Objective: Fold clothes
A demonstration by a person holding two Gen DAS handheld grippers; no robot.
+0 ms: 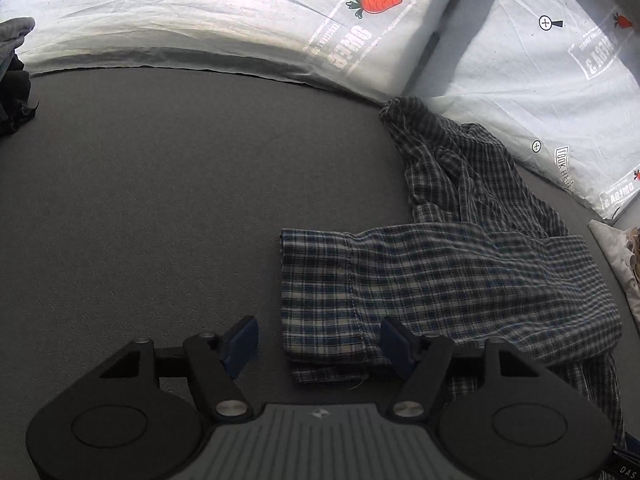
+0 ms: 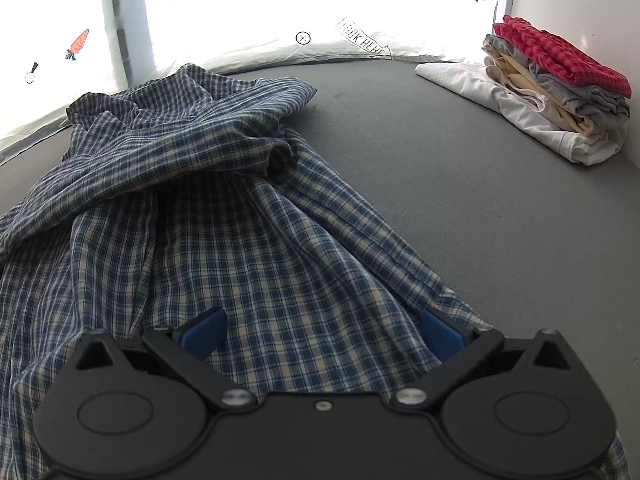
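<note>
Where the grey tabletop (image 1: 160, 200) lies barest, toward its near middle, one plaid shirt (image 2: 224, 216) in blue and cream check sits crumpled, a sleeve with its cuff (image 1: 320, 300) stretched flat to the left. Left gripper (image 1: 318, 340): blue fingers (image 1: 242, 344) spread apart, cuff edge lying between them, not pinched. Right gripper (image 2: 320, 336): fingers (image 2: 204, 334) spread wide over the shirt's near hem, cloth below them, no grip evident. Far right: stack of folded clothes (image 2: 552, 92), red check on top, grey and cream beneath, white at the base. Far edge: white printed sheeting (image 1: 240, 28) with carrot marks. Far left: dark garments (image 1: 14, 80), partly seen.
</note>
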